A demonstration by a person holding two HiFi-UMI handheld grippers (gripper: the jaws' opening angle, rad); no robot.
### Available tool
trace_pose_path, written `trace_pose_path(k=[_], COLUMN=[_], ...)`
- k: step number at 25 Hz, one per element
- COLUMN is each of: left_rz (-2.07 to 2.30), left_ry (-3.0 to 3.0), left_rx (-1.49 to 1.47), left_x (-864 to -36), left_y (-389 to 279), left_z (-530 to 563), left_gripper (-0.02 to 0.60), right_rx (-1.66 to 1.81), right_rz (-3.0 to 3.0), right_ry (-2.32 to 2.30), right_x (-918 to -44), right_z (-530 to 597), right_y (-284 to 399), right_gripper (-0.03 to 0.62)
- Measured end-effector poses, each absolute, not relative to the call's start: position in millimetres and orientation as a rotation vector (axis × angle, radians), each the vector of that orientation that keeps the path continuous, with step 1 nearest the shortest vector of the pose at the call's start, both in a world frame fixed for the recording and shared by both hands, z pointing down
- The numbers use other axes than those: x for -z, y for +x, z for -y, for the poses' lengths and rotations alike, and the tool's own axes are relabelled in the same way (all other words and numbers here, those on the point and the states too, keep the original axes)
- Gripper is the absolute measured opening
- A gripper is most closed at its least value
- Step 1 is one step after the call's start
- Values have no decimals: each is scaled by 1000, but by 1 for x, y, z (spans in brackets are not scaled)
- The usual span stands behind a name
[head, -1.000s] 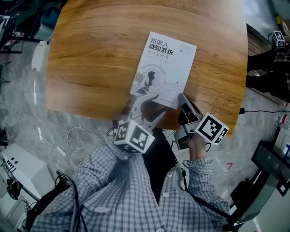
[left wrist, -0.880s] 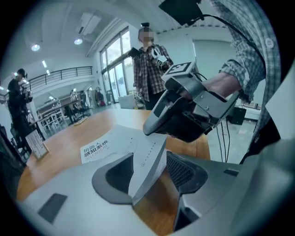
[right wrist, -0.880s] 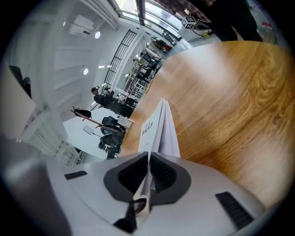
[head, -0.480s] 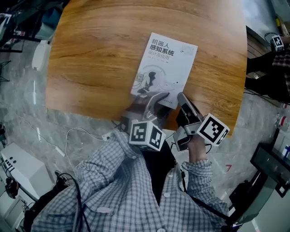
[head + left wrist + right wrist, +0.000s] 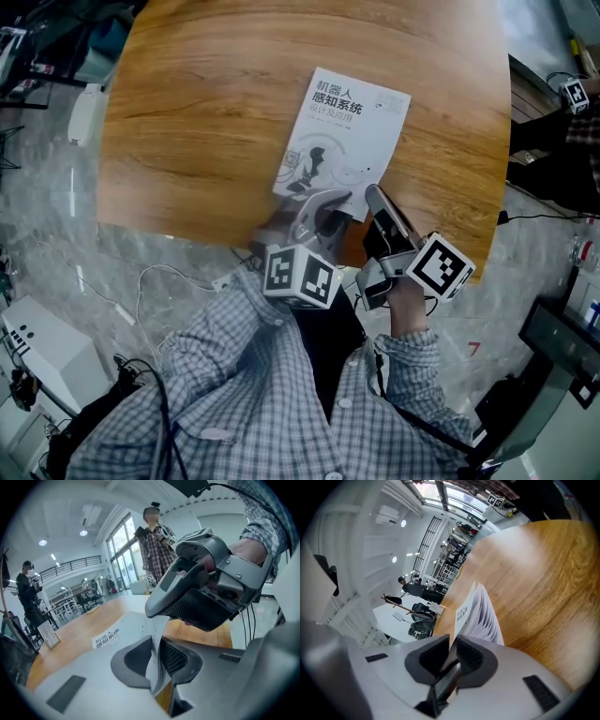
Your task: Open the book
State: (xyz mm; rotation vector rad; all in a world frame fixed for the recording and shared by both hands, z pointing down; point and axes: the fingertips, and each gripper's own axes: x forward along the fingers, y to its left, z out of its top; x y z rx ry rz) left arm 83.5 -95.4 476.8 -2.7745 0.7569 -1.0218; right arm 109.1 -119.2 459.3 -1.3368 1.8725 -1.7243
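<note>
Table (image 5: pixel 187 112) under book (image 5: pixel 342 131); near corner lifted; pages (image 5: pixel 487 618) fanned

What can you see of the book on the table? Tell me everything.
The book is a thin white paperback with dark Chinese title print and a grey cover drawing. It lies face up, slightly askew, near the front edge of the wooden table. The right claw pinches the cover's lifted near corner, pages fanning beneath; the left claw, whose jaws have just been closing, clamps the cover beside it.
</note>
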Motion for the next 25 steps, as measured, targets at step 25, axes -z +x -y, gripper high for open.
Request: trace_pose_path(k=[25], left_rz=[-1067], left_ry=[-3041], left_rx=[724], left_x=[-446], left_y=[60], left_z=[114], left_gripper=[38], right_rx=[1485], right_rz=[-2155], right_ry=[-1402], right_x=[-424], right_z=[125], right_y=[98], right_gripper=[158])
